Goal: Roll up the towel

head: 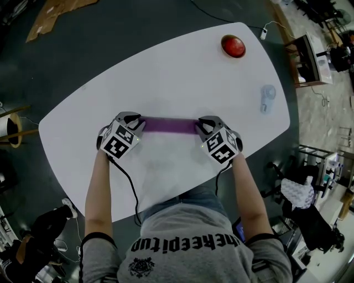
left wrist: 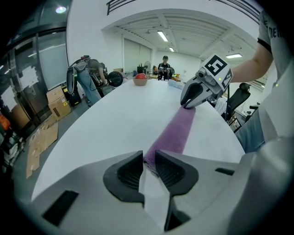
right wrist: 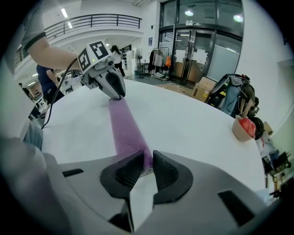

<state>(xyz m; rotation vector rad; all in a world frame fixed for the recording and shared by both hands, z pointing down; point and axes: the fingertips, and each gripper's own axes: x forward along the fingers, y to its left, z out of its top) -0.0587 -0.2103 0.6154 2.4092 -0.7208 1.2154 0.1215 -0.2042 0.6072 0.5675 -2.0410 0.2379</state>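
A purple towel [head: 168, 125] lies as a narrow strip across the white table [head: 166, 72], close to the person's body. My left gripper [head: 139, 126] is shut on the strip's left end; in the left gripper view the cloth [left wrist: 177, 131] runs from between the pads of that gripper [left wrist: 148, 158] away to the other gripper [left wrist: 190, 103]. My right gripper [head: 202, 128] is shut on the right end. In the right gripper view the towel [right wrist: 126, 128] leaves its jaws [right wrist: 146, 160] and reaches the left gripper [right wrist: 117, 94]. Both point steeply down at the table.
A bowl with something red [head: 233, 46] stands at the table's far right corner, and a clear bottle-like thing [head: 267, 98] lies near the right edge. Cardboard [head: 50, 14] lies on the floor beyond the table. Chairs and gear crowd the floor at right.
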